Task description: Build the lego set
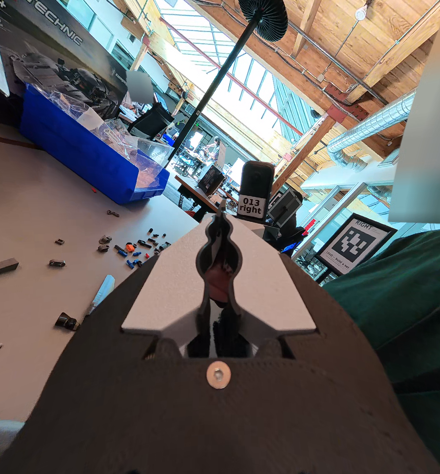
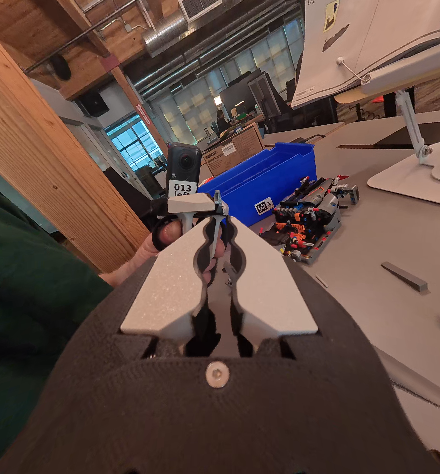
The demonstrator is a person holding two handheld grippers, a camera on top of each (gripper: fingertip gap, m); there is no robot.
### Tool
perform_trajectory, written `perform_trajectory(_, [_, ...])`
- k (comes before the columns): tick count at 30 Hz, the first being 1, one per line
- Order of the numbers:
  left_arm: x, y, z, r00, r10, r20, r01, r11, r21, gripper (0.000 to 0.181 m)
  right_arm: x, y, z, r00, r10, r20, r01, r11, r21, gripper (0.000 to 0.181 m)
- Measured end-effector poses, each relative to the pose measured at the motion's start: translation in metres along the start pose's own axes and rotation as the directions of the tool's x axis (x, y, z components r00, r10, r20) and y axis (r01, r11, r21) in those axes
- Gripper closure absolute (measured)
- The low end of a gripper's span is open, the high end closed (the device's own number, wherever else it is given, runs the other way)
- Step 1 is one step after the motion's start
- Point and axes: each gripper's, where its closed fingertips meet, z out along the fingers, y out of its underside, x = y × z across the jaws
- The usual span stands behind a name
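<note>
My left gripper is raised above the table, its jaws shut on a small grey lego piece that sticks out past the tips. It also shows in the right wrist view, with the grey piece at its tip. My right gripper is tip to tip with it; its jaws are nearly together on a small dark piece just under the grey one. The partly built black, grey and orange lego model stands on the table to the right.
A blue bin sits at the back of the grey table. Loose small pieces and a grey bar lie on it. An instruction booklet hangs on a white stand. A wooden post stands on the left. Left and right tips are no more than a few centimetres apart.
</note>
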Motion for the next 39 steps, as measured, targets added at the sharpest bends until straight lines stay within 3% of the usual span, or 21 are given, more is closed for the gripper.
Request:
perform_trajectory(11, [-0.017,-0.021,-0.013,0.993,-0.118,0.011,0.116,0.987,0.109,0.181,0.007,-0.011,0.006,0.998,-0.043,-0.052,0.044,0.999,0.020,0.170])
perform_trajectory(18, [-0.017,-0.020,-0.009,0.992,-0.129,0.009,0.128,0.985,0.112,0.181,0.015,-0.017,0.014,0.993,-0.084,-0.086,0.086,0.996,0.022,0.171])
perform_trajectory(28, [-0.018,-0.017,-0.005,0.992,-0.127,0.002,0.126,0.987,0.097,0.181,0.015,-0.026,0.012,0.999,0.046,0.025,-0.048,0.993,0.107,0.174])
perform_trajectory(39, [-0.013,-0.021,-0.002,0.994,-0.103,-0.023,0.104,0.989,0.103,0.181,0.013,-0.030,0.013,0.990,0.092,0.109,-0.105,0.987,0.123,0.179])
